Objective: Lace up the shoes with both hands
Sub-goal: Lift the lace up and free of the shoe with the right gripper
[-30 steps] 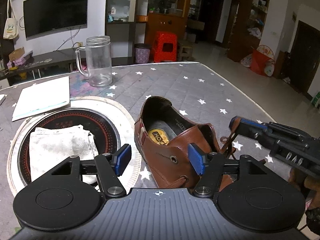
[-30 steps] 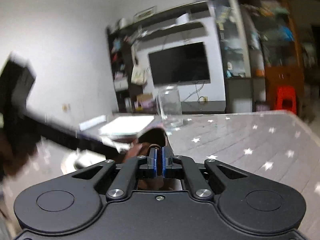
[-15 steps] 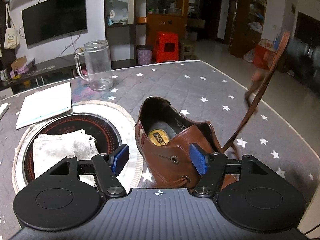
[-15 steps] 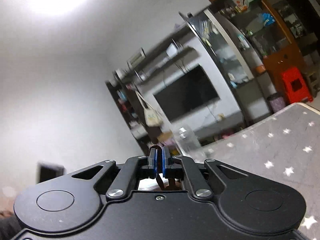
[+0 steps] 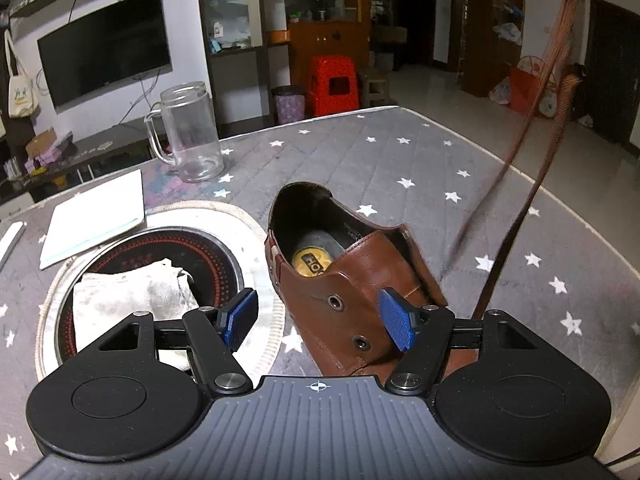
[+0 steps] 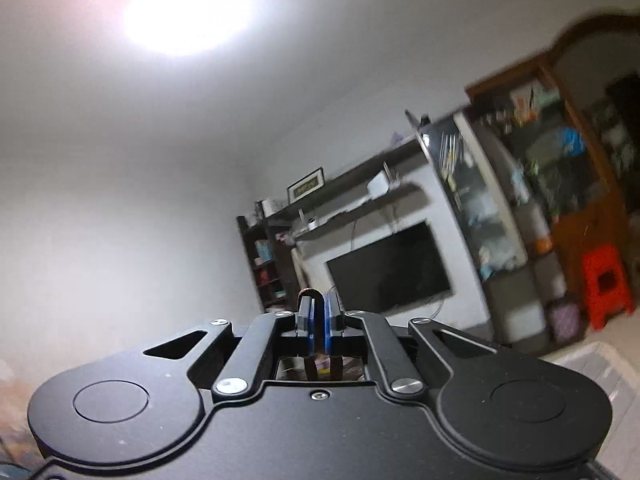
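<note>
Star-print cloth [image 5: 360,152] bears shoe [image 5: 352,276]; left hand-held gripper [image 5: 318,316] apart, right hand-held gripper [image 6: 319,320] clamps lace [image 5: 516,216].

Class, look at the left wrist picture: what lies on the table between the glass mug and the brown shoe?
In the left wrist view, only bare star-patterned table cover separates the glass mug from the brown shoe.

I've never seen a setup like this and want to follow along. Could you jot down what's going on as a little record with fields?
Shoe: brown leather shoe on the starred table cover, eyelets empty
Lace: brown lace stretched upward from the shoe
Left gripper: open, pads either side of the shoe's eyelet flap, not pressing
Right gripper: shut on the lace, pointing toward the ceiling
Nearby: glass mug, white cloth, notebook
</note>
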{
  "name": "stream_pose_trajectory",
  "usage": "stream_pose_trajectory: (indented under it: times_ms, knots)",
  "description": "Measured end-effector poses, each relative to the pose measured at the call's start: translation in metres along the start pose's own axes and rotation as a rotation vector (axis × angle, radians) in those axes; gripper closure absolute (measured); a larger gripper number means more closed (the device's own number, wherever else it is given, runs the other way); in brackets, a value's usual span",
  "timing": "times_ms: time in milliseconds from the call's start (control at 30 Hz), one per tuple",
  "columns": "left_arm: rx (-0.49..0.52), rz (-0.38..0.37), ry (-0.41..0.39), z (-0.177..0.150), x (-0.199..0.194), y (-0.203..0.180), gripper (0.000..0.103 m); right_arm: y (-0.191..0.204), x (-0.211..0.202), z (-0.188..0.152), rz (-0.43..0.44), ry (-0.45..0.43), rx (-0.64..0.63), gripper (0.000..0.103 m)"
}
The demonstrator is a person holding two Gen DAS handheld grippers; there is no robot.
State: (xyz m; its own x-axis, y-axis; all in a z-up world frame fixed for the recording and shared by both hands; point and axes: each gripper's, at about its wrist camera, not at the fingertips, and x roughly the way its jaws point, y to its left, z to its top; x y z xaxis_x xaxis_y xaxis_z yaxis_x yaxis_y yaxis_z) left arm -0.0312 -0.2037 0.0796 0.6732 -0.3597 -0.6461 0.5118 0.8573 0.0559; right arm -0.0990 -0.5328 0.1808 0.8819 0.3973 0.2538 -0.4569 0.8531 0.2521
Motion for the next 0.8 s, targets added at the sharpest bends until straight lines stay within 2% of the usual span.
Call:
stream_pose_trajectory:
  times_ms: [133, 267, 400, 433, 467, 500, 567, 633, 733, 800]
  knots:
    - [0.004, 0.0, -0.004, -0.001, -0.004, -0.003, 0.035, 0.012, 0.0, 0.019, -0.002, -0.046, -0.096, 0.098]
    - [0.007, 0.023, -0.021, -0.002, -0.011, -0.004, 0.032, 0.022, 0.014, 0.022, -0.05, 0.021, -0.212, 0.097]
    - [0.015, 0.061, -0.036, -0.003, -0.018, -0.003, 0.03, 0.016, 0.037, -0.017, -0.139, 0.239, -0.298, 0.096]
    - [0.017, 0.069, -0.038, -0.004, -0.02, -0.003, 0.03, 0.012, 0.041, -0.029, -0.157, 0.292, -0.294, 0.092]
    - [0.02, 0.077, -0.041, -0.004, -0.021, -0.003, 0.03, 0.011, 0.045, -0.035, -0.164, 0.32, -0.292, 0.082]
    - [0.024, 0.09, -0.045, -0.005, -0.023, -0.002, 0.03, 0.004, 0.05, -0.052, -0.185, 0.39, -0.298, 0.078]
    - [0.025, 0.106, -0.048, -0.007, -0.025, -0.001, 0.029, -0.001, 0.055, -0.072, -0.207, 0.47, -0.321, 0.077]
    - [0.021, 0.122, -0.05, -0.009, -0.026, 0.001, 0.029, -0.008, 0.061, -0.101, -0.224, 0.588, -0.356, 0.076]
    - [0.009, 0.142, -0.051, -0.012, -0.027, 0.005, 0.028, -0.009, 0.065, -0.128, -0.226, 0.676, -0.373, 0.069]
    - [-0.011, 0.153, -0.048, -0.017, -0.027, 0.011, 0.026, -0.006, 0.066, -0.14, -0.23, 0.704, -0.384, 0.063]
